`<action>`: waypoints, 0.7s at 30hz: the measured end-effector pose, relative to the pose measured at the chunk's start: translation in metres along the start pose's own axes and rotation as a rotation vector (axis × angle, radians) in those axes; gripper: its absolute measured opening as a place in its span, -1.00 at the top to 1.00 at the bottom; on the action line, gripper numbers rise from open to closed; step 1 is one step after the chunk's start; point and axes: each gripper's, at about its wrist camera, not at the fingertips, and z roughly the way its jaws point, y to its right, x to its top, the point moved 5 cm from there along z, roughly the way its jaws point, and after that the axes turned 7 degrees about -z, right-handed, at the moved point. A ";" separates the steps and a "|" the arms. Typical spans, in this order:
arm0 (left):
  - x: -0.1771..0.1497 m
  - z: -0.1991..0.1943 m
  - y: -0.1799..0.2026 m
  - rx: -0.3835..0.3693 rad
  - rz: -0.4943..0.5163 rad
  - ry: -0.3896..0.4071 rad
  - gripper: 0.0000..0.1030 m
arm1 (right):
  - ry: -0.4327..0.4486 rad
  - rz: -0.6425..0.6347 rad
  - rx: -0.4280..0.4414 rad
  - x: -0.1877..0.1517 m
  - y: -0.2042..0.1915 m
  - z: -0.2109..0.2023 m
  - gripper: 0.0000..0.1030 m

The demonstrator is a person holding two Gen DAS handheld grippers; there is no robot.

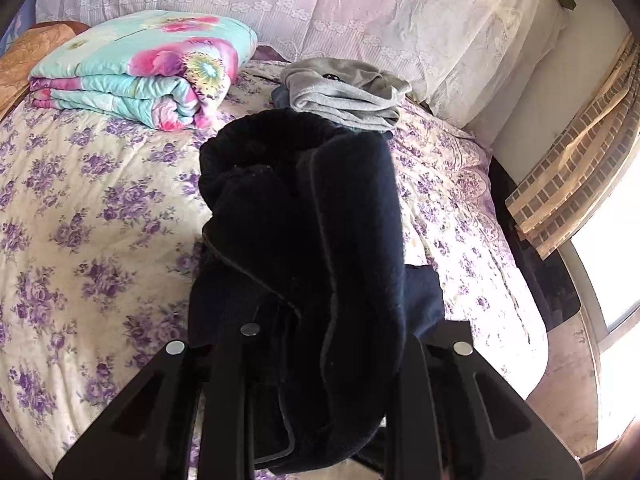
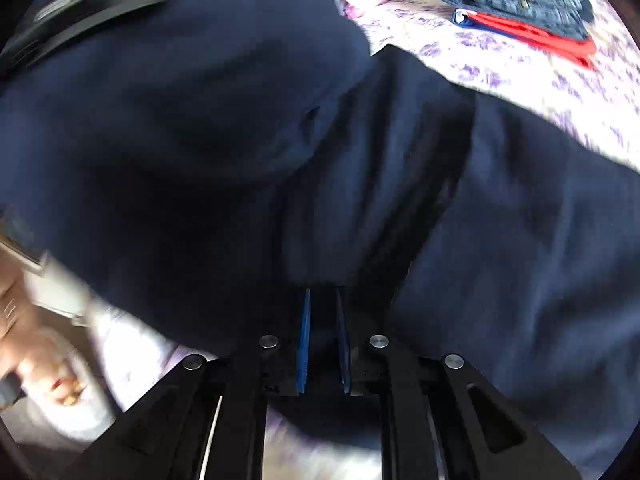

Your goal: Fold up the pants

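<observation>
The dark navy pants (image 1: 304,240) hang bunched and draped over my left gripper (image 1: 320,360), lifted above the floral bed sheet (image 1: 88,208). The cloth hides the left fingertips; the jaws look closed on it. In the right wrist view the same pants (image 2: 280,140) fill most of the frame, blurred. My right gripper (image 2: 323,320) has its blue pads (image 2: 304,340) close together with navy cloth pinched between them.
A folded floral quilt (image 1: 152,72) lies at the back left of the bed. A stack of folded clothes, grey on top (image 1: 344,92), sits behind the pants; it shows as grey, denim and red layers in the right wrist view (image 2: 520,12). A curtain (image 1: 576,168) and a window are at right.
</observation>
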 end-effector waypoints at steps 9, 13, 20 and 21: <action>-0.027 0.092 0.102 0.024 0.145 -0.124 0.60 | 0.341 0.277 -0.218 -0.069 0.104 -0.169 0.72; -0.064 0.123 0.138 0.066 0.279 -0.168 0.58 | 0.387 0.424 -0.262 -0.103 0.149 -0.199 0.72; -0.122 0.142 0.158 0.160 0.459 -0.193 0.25 | 0.365 0.481 -0.269 -0.117 0.166 -0.183 0.72; -0.125 0.135 0.160 0.135 0.466 -0.197 0.24 | 0.366 0.470 -0.264 -0.109 0.163 -0.185 0.72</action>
